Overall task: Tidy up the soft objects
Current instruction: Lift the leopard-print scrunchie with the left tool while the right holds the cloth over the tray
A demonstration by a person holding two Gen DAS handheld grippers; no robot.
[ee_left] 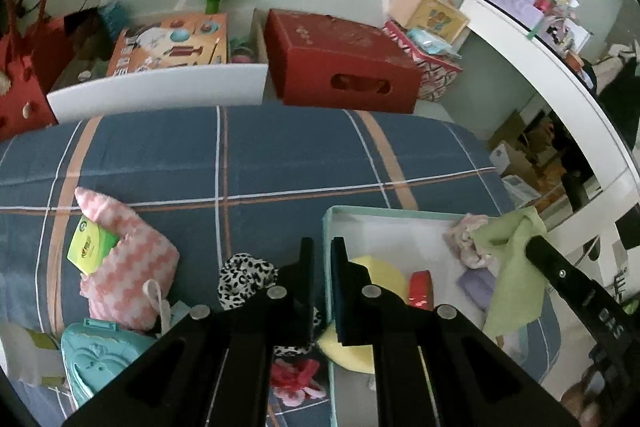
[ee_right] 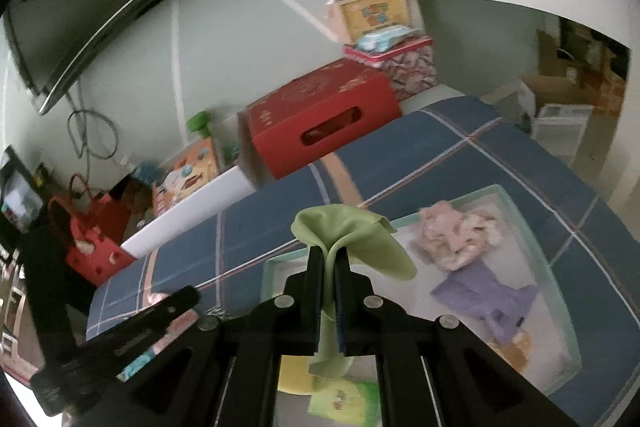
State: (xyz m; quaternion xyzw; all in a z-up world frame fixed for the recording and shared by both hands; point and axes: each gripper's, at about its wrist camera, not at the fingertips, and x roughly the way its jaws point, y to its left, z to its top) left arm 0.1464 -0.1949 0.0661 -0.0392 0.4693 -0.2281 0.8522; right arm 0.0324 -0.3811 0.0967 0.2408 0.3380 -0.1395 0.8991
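My right gripper (ee_right: 329,255) is shut on a light green cloth (ee_right: 352,239) and holds it above the mint-rimmed box (ee_right: 560,307); the cloth also shows in the left wrist view (ee_left: 512,267). The box (ee_left: 329,227) holds a pink crumpled cloth (ee_right: 456,235), a lilac cloth (ee_right: 484,291), a yellow pad (ee_left: 380,269) and a red item (ee_left: 421,289). My left gripper (ee_left: 322,247) hangs over the box's left rim, jaws nearly closed with nothing between them. A leopard-print scrunchie (ee_left: 244,279), a pink chevron cloth (ee_left: 128,267) and a green tissue pack (ee_left: 90,241) lie on the blue plaid bedding.
A teal plastic case (ee_left: 100,355) and a red-pink flower item (ee_left: 294,379) lie at the near edge. A red cardboard box (ee_left: 340,63), a white bin (ee_left: 160,91) and a red bag (ee_left: 24,75) stand behind the bed. A white desk (ee_left: 560,75) curves at the right.
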